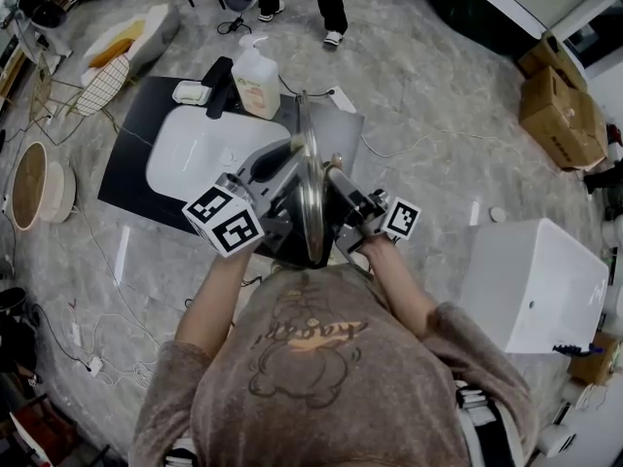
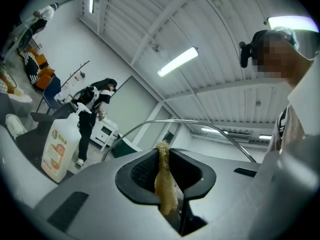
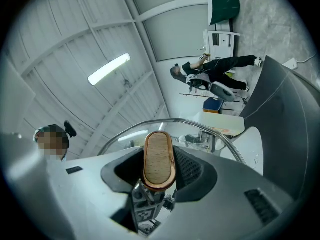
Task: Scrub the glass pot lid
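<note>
The head view looks steeply down from above the person [image 1: 331, 377]. Both gripper views tilt upward, close against the glass pot lid [image 1: 310, 193] from opposite faces, sharing the ceiling [image 2: 210, 29].

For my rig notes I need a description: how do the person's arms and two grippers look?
The left gripper and right gripper have smooth grey shells, and their tongs carry black textured pads. Each bears a white cube with black square markers. The sweater is fuzzy grey-brown, forearms bare.

Bright, even ceiling tube light [image 2: 178, 61]; soft shadows; strong fisheye bending; dark vignette corners
</note>
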`<action>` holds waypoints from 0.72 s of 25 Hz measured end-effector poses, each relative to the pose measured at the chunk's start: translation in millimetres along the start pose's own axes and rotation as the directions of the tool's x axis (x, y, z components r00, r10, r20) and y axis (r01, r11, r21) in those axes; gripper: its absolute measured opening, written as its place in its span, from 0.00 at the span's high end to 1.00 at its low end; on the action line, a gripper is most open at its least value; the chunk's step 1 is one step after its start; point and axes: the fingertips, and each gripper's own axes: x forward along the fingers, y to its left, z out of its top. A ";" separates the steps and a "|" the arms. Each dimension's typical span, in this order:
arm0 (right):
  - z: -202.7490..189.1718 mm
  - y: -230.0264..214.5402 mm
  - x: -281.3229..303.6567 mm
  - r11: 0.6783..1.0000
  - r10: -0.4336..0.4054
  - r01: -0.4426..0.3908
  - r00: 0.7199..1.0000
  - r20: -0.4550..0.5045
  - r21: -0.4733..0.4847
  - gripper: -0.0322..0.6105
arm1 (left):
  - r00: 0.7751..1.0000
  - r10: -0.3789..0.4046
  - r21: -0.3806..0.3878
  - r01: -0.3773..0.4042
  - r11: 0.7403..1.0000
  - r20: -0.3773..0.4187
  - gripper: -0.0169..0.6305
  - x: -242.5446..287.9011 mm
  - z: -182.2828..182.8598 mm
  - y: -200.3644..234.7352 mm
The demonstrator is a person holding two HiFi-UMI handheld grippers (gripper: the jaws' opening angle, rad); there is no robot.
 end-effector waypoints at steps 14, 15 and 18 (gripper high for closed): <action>-12.4 4.6 -0.5 0.999 0.026 -0.026 1.000 0.006 0.044 0.68 | 0.989 0.139 0.125 -0.133 0.983 -0.044 0.86 15.5 -24.9 72.6; -12.0 5.4 -0.3 0.998 0.029 -0.030 0.999 0.012 0.046 0.68 | 0.988 0.146 0.128 -0.138 0.982 -0.056 0.86 15.9 -31.0 76.2; -9.4 7.3 -0.2 0.998 0.034 -0.035 0.999 0.028 0.051 0.68 | 0.981 0.160 0.130 -0.146 0.981 -0.109 0.86 15.7 -52.6 84.0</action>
